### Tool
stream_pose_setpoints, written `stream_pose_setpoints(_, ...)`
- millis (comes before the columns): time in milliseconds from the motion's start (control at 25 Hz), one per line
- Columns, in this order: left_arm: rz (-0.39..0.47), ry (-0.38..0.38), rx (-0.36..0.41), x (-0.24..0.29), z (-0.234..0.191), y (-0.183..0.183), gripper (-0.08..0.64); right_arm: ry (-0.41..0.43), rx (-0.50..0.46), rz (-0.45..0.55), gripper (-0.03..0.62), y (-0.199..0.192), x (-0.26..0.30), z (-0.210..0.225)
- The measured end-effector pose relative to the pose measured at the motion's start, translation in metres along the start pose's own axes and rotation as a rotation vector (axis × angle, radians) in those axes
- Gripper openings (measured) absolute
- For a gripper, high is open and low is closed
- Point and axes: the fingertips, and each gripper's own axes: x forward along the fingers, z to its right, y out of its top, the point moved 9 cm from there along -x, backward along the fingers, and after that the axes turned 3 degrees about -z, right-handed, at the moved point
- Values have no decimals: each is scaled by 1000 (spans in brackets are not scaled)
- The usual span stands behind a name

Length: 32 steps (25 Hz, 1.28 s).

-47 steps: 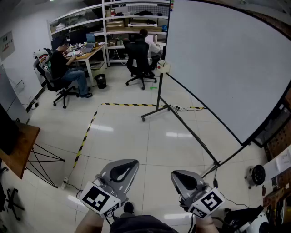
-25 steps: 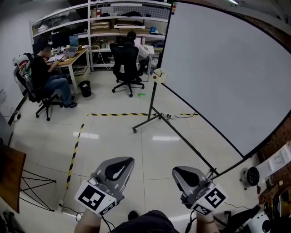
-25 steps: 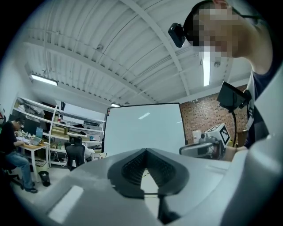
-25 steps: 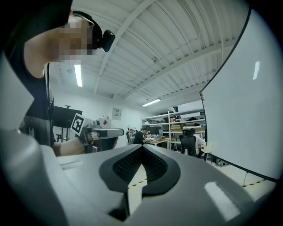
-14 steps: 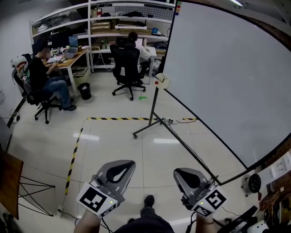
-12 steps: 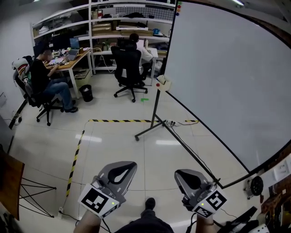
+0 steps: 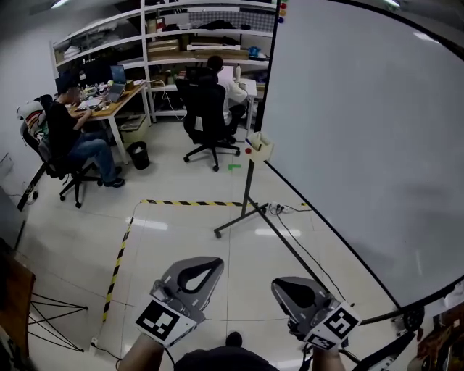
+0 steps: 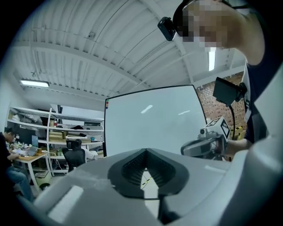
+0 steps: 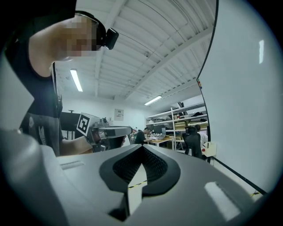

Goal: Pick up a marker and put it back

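Observation:
The big whiteboard [image 7: 362,130] on a wheeled stand fills the right of the head view. A small beige box [image 7: 259,146] with a red spot hangs at its lower left corner; no marker is distinguishable in it. Coloured dots [image 7: 281,7] sit at the board's top corner. My left gripper [image 7: 197,274] and right gripper [image 7: 296,290] are held low, side by side, well short of the board. Both are shut and hold nothing. The left gripper view shows its jaws [image 8: 146,152] meeting, with the board [image 8: 150,119] behind them. The right gripper [image 9: 142,148] is likewise shut.
The board's stand legs [image 7: 239,221] and a cable [image 7: 290,210] lie on the tiled floor ahead. Yellow-black tape [image 7: 192,203] marks the floor. Two people sit at desks [image 7: 109,101] before shelves [image 7: 196,36] at the back. A small green thing [image 7: 233,167] lies on the floor.
The head view has moved closer to the whiteboard, which now fills more of the frame. Both grippers stay shut, empty and low, in about the same place.

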Motion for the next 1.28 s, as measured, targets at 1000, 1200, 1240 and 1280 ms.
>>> stream_pose_setpoints(1000,17,-58,-24,175,-226,-30,6,-65,1,-24,0,32,185,203)
stream_pose_setpoints(1200,28,-112,-33,205,-274,-36,6,-95,-18,-14,0,35,227,230)
stream_pose_setpoints(1240,27,-122,-32,212,-279,-38,6,-94,-17,-19,0,36,233,235)
stream_pose_setpoints(1280,24,-131,-33,218,-284,-40,6,-95,-10,-26,2,37,238,240)
